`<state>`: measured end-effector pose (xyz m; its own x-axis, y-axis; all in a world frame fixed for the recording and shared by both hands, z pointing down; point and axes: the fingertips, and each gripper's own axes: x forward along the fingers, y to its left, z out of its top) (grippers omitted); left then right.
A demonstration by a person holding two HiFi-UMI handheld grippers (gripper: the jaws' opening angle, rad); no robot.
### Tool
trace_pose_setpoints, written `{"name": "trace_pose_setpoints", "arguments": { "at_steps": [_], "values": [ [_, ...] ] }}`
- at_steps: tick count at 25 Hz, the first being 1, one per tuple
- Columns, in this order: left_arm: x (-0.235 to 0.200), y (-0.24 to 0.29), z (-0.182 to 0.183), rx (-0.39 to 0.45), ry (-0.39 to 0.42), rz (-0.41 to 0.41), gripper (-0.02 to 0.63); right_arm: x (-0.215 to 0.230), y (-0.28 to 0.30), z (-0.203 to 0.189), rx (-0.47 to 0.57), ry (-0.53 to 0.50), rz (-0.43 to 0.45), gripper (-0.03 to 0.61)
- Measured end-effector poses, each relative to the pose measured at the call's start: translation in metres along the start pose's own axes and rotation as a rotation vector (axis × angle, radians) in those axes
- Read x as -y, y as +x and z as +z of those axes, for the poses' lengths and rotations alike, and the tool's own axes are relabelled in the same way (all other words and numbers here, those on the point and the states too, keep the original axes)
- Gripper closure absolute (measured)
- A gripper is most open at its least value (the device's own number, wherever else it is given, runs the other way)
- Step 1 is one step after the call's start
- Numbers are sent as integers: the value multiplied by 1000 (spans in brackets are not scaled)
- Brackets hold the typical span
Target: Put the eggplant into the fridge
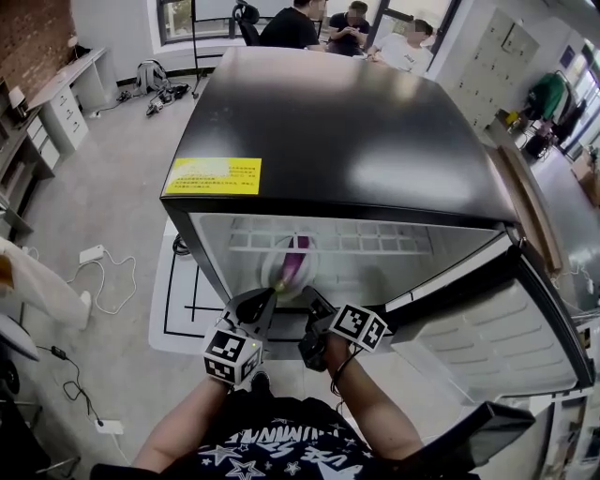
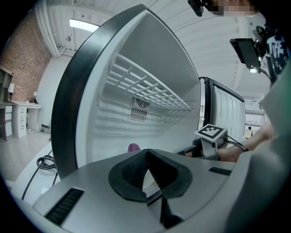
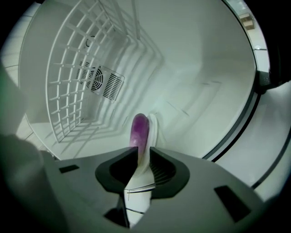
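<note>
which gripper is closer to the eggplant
Right. The right gripper is shut on the eggplant; the left gripper sits beside it, not touching, jaws together on nothing.

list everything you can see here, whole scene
fridge: one, black outside and white inside, centre, its door open to the right
sticker: one, yellow, on the fridge top, front left
wire shelf: one, white, inside the fridge
eggplant: one, purple, inside the fridge opening, between the right jaws
mat: one, white with black lines, on the floor under the fridge
cable: one, white, on the floor at left
people: three, seated beyond the fridge
left gripper: one, grey, shut, empty
right gripper: one, grey, shut on the eggplant
</note>
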<state>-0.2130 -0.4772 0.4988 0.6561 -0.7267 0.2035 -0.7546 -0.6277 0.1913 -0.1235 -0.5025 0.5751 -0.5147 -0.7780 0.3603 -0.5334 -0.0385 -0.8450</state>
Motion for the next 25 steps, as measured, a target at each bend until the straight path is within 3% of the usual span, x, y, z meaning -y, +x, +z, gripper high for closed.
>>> {"name": "trace_pose_setpoints", "arguments": {
  "at_steps": [13, 25],
  "values": [
    [54, -9, -2, -14, 27, 61, 606, -46, -56, 10, -17, -313, 151, 499],
    [117, -38, -8, 19, -8, 180, 606, -60, -149, -13, -39, -650, 250, 528]
  ]
}}
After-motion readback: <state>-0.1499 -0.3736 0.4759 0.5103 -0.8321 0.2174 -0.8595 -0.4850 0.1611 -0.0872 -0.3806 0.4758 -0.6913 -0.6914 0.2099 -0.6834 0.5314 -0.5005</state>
